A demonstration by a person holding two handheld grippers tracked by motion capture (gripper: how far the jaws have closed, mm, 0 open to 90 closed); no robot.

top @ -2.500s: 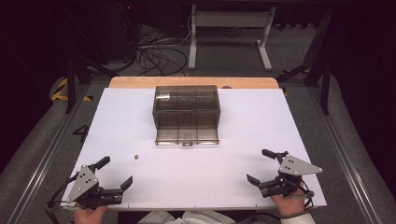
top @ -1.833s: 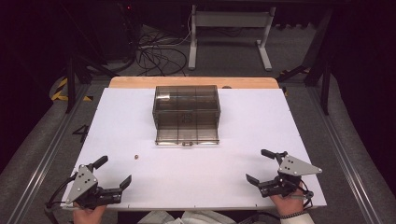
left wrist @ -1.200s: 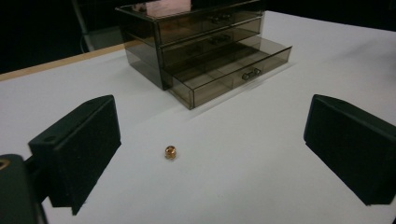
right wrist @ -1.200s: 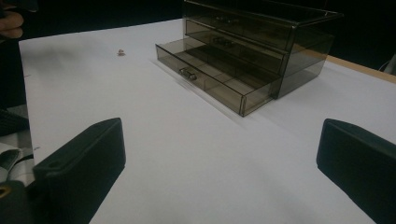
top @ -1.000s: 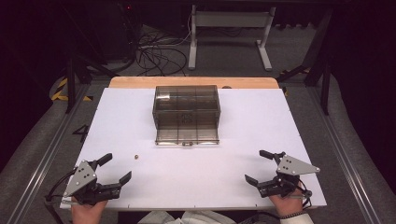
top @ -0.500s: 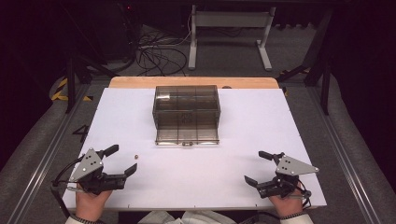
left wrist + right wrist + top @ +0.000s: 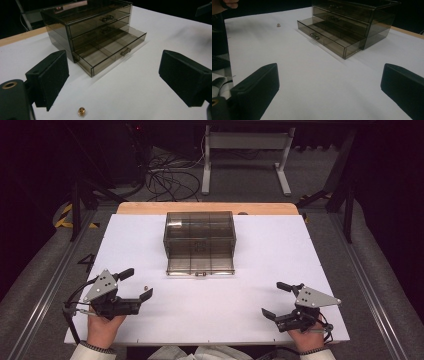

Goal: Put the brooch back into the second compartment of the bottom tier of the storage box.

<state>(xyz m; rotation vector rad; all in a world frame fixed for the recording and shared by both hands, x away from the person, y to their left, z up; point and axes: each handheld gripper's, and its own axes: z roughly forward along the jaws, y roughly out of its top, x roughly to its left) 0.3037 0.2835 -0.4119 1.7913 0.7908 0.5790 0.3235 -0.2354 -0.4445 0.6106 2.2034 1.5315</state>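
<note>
A smoky see-through drawer box point(image 7: 200, 242) stands at the table's middle back, its bottom drawer point(image 7: 110, 53) pulled out a little. A tiny gold bead point(image 7: 145, 287) lies on the white table, left of the box's front. My left gripper point(image 7: 138, 283) is open just left of the bead, its jaws to either side of it and clear of it. In the left gripper view the bead point(image 7: 81, 111) lies low between the wide jaws of the left gripper point(image 7: 115, 65). My right gripper point(image 7: 273, 299) rests open and empty at the front right; the right gripper view has the bead point(image 7: 278, 24) far off.
White table top point(image 7: 260, 270) with a wooden strip point(image 7: 205, 208) at its far edge. Behind it are dark floor, cables and a desk frame point(image 7: 245, 150). A person's hands hold both grippers at the near edge.
My left gripper has moved forward and a little up from the near edge, up to the bead. The right gripper, box and bead have stayed put.
</note>
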